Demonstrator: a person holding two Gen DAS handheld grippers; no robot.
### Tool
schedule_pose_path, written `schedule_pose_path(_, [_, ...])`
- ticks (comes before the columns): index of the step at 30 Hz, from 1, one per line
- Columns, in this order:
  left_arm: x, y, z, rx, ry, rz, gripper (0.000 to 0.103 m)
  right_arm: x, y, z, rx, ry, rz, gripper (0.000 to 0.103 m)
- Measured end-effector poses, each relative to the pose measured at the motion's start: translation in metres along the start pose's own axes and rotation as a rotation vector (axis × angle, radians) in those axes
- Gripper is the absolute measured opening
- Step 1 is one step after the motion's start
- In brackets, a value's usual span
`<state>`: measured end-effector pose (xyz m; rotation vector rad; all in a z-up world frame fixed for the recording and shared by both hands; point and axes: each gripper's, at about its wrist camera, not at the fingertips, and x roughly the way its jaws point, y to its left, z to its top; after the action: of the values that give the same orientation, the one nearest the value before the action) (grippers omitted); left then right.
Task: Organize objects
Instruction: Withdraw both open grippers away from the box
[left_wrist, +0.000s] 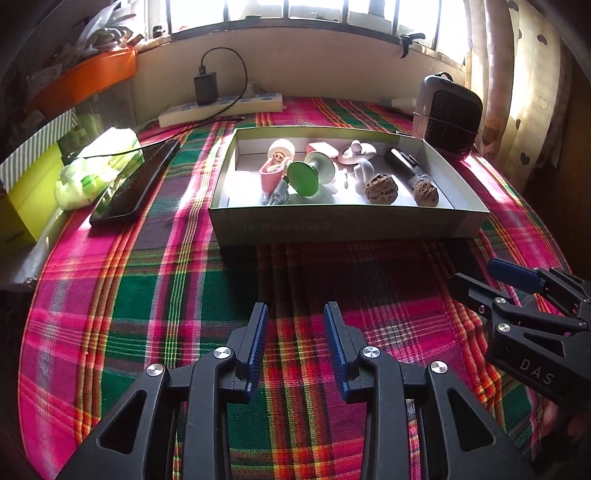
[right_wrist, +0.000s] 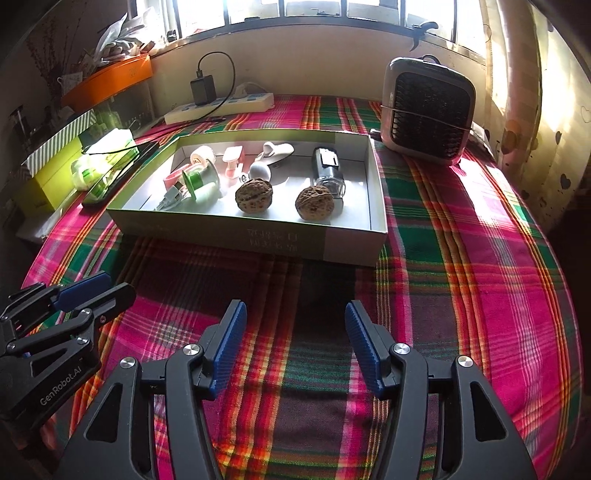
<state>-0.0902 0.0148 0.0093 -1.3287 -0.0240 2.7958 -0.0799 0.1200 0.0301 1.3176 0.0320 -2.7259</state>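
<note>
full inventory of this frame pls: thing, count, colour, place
box: 1, grey-green, middle of the cloth, open top
walnuts: 2, brown, front of the box
green disc: 1, green, left part of the box
pink and white small items: several, back left of the box, too jumbled to count
clear tube with black cap: 1, right part of the box
fan: 1, grey and black, behind the box to the right
power strip: 1, white, at the back wall, black charger plugged in
phone: 1, black, left of the box
cloth: 1, pink-green plaid
left gripper: black with blue pads, open, empty
right gripper: same, open, empty
</note>
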Motion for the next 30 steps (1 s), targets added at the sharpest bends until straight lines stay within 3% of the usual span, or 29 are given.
schedule_pose_path(7, [0.0024,-0.0035,-0.0028,-0.015,-0.009,0.027,0.03,0.0023,-0.0045,-0.0054,0.004,0.01,-0.021,0.057])
schedule_pose_path(12, [0.0032,-0.0073,-0.0026,-0.004,-0.01,0.026,0.038,0.0032,-0.0056,-0.0063,-0.001,0.004,-0.039,0.06])
schedule_pose_path(30, [0.0031,-0.0079,-0.0023,-0.002,-0.01,0.029,0.038,0.0033,-0.0051,-0.0063,0.003,0.004,-0.039,0.061])
